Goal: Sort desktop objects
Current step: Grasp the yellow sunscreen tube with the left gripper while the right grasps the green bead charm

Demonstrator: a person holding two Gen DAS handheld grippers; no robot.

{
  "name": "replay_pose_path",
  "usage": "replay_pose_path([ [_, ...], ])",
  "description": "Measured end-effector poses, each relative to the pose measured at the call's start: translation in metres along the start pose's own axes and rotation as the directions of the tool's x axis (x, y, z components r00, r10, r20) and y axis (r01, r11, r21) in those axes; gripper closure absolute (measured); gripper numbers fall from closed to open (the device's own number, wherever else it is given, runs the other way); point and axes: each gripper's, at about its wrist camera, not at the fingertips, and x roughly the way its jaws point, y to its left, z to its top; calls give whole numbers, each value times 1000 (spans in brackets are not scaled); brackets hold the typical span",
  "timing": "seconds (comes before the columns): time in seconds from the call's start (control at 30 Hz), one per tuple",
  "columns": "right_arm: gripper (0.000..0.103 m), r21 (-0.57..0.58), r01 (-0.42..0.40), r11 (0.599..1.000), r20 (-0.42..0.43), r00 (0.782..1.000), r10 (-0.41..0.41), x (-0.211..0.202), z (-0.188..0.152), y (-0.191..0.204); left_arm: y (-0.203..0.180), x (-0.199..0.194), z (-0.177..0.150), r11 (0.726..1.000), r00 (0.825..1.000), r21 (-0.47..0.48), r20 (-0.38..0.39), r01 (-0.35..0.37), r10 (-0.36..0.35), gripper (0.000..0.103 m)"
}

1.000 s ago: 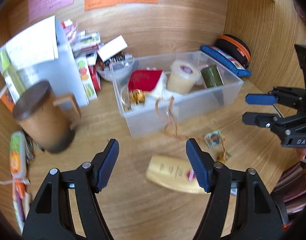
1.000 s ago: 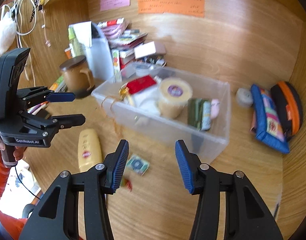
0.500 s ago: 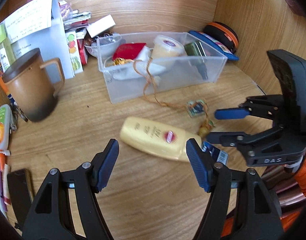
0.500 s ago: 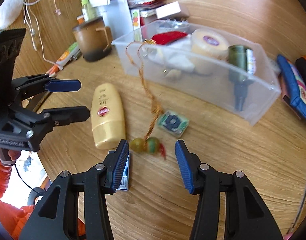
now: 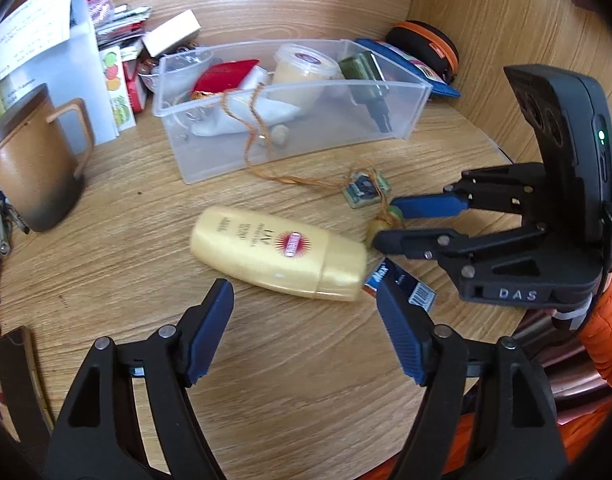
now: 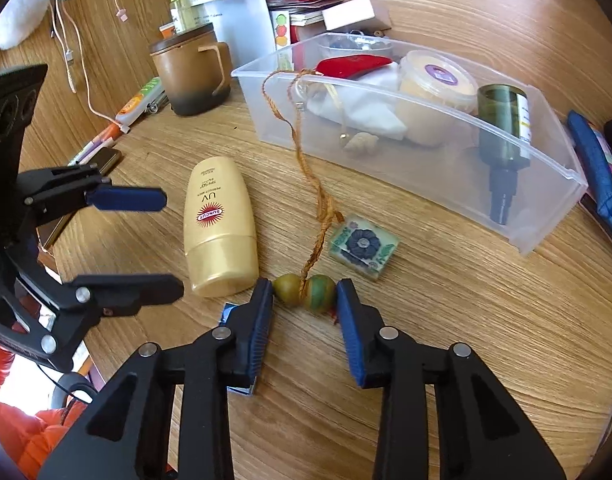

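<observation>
Left wrist view: the left tool point(image 5: 304, 330) hangs over the wooden worktop point(image 5: 118, 248) with its blue pads well apart and nothing between them. The yellow sunscreen bottle point(image 5: 278, 254) lies on its side just beyond the pads, toward 12 o'clock, cap end pointing to 3 o'clock; a red sunburst badge shows on it, its wording too blurred to read here. A small blue packet point(image 5: 402, 284) lies touching the cap end, beside the right-hand pad. At 2 o'clock the right tool point(image 5: 386, 222) reaches in from the right, its body marked "DAS", with the bead charm point(image 5: 388, 220) at its tips. A clear plastic bin point(image 5: 298, 148) sits at 12 o'clock and a brown lidded mug point(image 5: 34, 168) at 10 o'clock

Right wrist view: the right tool point(image 6: 304, 300) has its pads set on either side of the bead charm point(image 6: 306, 287), two olive-green beads on an orange cord point(image 6: 306, 160); both pads look to be touching the beads, though whether they are clamped I cannot tell. The cord runs toward 12 o'clock, up over the rim of the clear plastic bin point(image 6: 546, 216). A green patterned square tile point(image 6: 364, 246) lies just beside the beads at 1 o'clock. The yellow sunscreen bottle point(image 6: 218, 224) lies at 11 o'clock, reading "UV", "SPF50" and "SUNCUT". The left tool point(image 6: 146, 240) stands apart at 9 o'clock, pads spread
</observation>
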Motion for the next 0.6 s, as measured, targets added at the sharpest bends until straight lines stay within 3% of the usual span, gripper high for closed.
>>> replay_pose_path([
  [0.13,73,16,13,1000,9,1000,-13,-5,-2,-8,-8,3,9,999,999,-18,22,-26,26,30],
  [0.33,73,45,19,999,28,999,-20,-13,-2,-23,-17,24,28,974,974,-19,27,-226,227,27],
  [0.6,73,38,17,999,66,998,-19,-27,-5,-31,5,21,15,968,970,-53,-8,-244,243,25],
])
